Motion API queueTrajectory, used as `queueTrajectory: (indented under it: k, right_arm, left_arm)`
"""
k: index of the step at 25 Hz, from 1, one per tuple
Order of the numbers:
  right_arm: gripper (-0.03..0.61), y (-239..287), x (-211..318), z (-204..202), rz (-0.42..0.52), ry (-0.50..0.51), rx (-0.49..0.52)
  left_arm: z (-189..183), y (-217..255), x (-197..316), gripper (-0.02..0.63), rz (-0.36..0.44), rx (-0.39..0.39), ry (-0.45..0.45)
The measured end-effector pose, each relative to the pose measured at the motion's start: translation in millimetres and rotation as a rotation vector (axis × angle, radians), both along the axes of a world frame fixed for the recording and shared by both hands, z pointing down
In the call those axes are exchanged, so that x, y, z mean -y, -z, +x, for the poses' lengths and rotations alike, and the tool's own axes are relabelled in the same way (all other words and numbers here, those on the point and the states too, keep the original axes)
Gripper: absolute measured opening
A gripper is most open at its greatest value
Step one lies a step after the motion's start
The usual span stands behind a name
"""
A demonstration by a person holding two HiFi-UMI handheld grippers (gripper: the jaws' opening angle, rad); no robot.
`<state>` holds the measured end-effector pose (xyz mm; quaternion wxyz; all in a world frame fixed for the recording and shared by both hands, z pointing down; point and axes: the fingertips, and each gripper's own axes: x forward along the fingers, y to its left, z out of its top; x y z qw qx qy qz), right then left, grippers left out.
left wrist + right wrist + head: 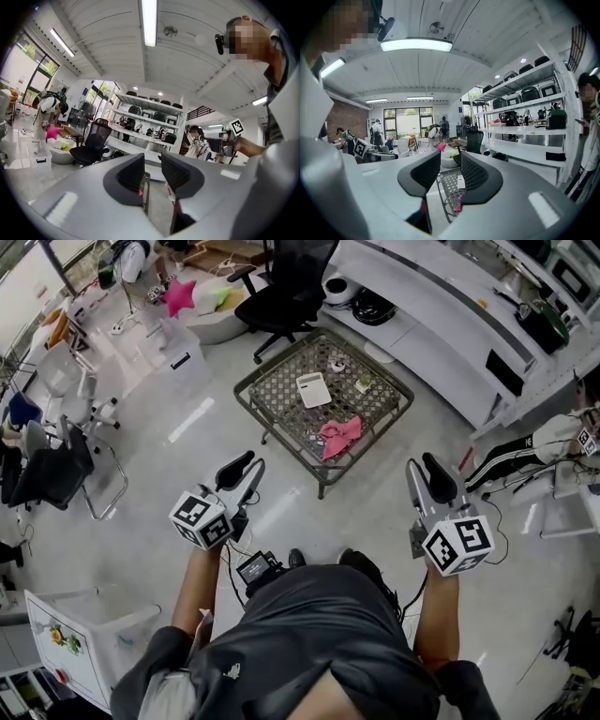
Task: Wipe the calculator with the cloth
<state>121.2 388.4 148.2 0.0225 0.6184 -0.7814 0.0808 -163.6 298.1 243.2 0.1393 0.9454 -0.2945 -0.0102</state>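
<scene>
A person holds the left gripper [246, 465] and right gripper [424, 463], jaws parted and empty, before a low lattice-topped table [281, 399] where a flat white calculator [313, 389] lies near a crumpled pink cloth [339, 435].

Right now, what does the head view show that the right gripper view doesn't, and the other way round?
Only the head view: the person's dark shirt, and the right hand-held gripper seen from outside, marker cube and all.

Only the right gripper view: the ceiling light, the wall shelves holding dark cases, and the far windows.

Both: the mesh table, with the calculator and the pink cloth lying apart on it, the black office chair beyond, and that gripper's jaws standing apart with nothing between them.
</scene>
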Motion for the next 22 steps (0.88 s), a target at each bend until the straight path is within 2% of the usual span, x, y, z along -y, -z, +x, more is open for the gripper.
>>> queueTrajectory:
  k: [9,15,22]
  right_arm:
    - [0.120,-7,32,2,-0.018,0.047,0.012]
    - [0.120,-11,70,12,-0.020,0.124,0.034]
    - [0.120,-14,113,36,-0.015,0.200,0.048]
  left_arm:
    - [0,-10,15,0.156,-0.026,0.009,0.036]
    - [0,-10,26,0.158,-0.042,0.032,0.121]
    - [24,-3,43,0.156,-0.033,0.033,0.197]
